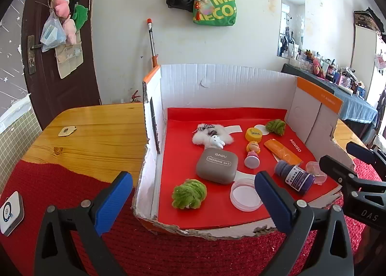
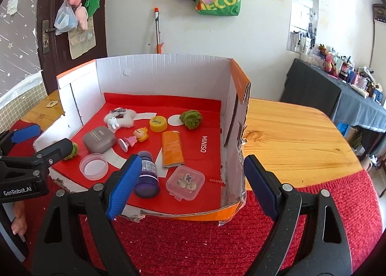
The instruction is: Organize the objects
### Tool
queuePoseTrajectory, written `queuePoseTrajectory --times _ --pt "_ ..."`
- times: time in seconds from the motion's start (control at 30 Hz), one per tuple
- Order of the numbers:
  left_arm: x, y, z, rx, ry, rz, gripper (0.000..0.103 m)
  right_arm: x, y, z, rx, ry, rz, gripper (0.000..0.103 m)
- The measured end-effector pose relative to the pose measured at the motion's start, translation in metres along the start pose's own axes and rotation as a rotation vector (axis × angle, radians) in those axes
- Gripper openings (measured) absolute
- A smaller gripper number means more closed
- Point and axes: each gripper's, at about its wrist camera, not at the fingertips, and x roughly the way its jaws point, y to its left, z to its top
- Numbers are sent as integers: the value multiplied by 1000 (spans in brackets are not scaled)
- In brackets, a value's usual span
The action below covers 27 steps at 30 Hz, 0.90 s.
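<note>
Both grippers hover empty at the near edge of the cardboard box (image 2: 164, 75), left gripper (image 1: 193, 203) and right gripper (image 2: 190, 184) with fingers wide apart, presumably choosing among the clutter inside, the purple bottle (image 2: 147, 174) lying nearest the right one

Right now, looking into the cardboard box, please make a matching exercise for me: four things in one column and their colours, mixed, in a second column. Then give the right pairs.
Things:
1. eye shadow case
2. bottle
3. round cap
4. small square box

Colours:
A. yellow
B. clear, with small pieces inside
C. grey-brown
D. purple

Right pairs: 1-C, 2-D, 3-A, 4-B
</note>
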Motion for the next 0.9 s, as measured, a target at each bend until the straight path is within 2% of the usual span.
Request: queuePoseTrajectory --times 0.9 --pt "0 0 0 16 3 -25 103 2 -2 0 4 6 6 90"
